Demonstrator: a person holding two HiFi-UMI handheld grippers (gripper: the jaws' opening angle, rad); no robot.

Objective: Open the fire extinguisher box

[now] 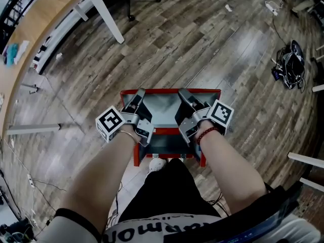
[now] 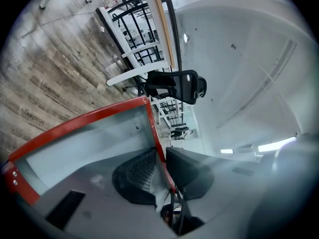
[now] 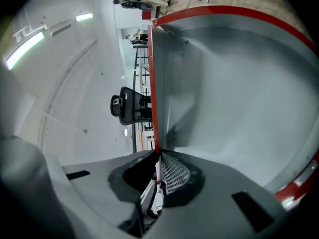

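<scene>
Clamping one lid from both sides: your left tongs (image 2: 162,164) are clenched on the left edge of the red-framed grey-panel lid (image 1: 162,109), and your right tongs (image 3: 156,166) on its right edge, pads nearly together on thin metal. Matching grips likely stop the lid twisting as it swings. The red metal fire extinguisher box (image 1: 169,147) sits on the wood-plank floor (image 1: 202,44), at your feet.
</scene>
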